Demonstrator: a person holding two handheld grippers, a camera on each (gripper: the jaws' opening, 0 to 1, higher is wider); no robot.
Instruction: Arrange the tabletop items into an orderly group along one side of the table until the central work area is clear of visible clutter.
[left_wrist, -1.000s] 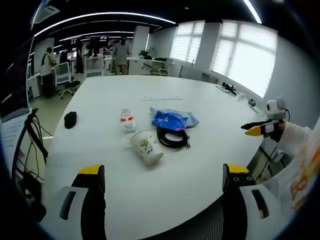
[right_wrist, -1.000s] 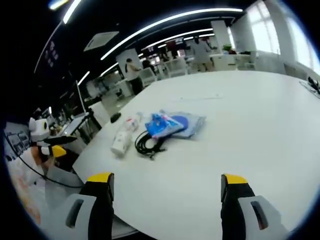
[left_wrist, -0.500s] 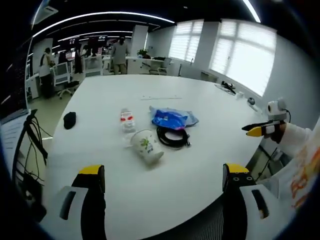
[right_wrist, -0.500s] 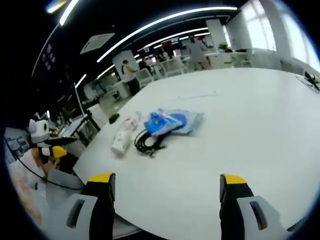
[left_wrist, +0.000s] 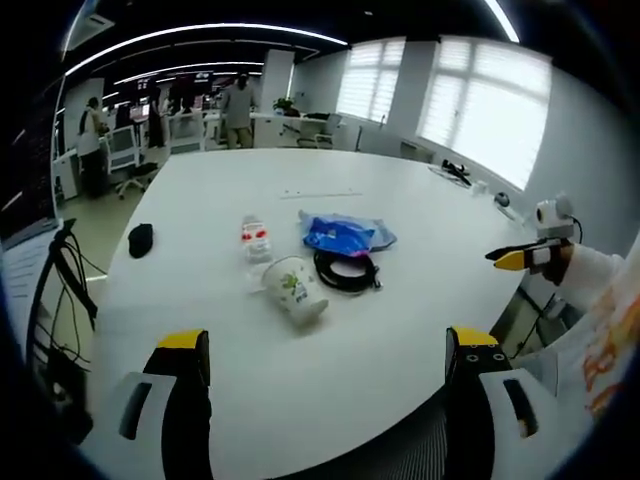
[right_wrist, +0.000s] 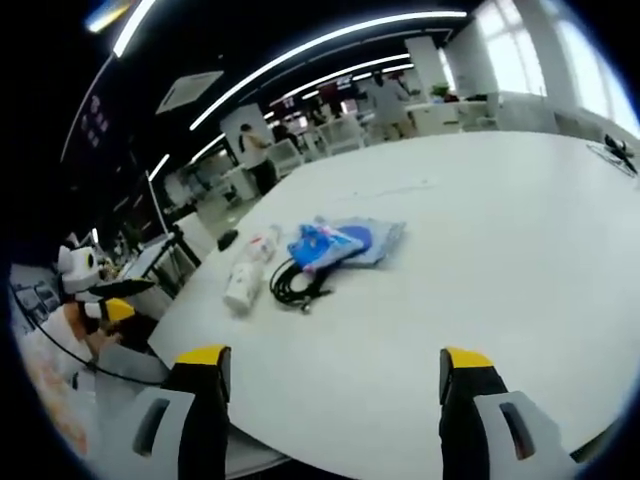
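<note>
Broadly, a large white table (left_wrist: 400, 330) fills the middle of both views, set in an open office with ceiling light strips, window blinds at the upper right of the left gripper view, and people standing far off. Near the frame centre lie a paper cup (left_wrist: 294, 292) on its side, a small bottle (left_wrist: 255, 241), a blue bag (left_wrist: 346, 236) and a coiled black cable (left_wrist: 346, 273), close together; a black mouse (left_wrist: 141, 239) sits apart at left. The left gripper (left_wrist: 325, 370) and the right gripper (right_wrist: 328, 385) each hover at the table edge, jaws wide apart, holding nothing.
</note>
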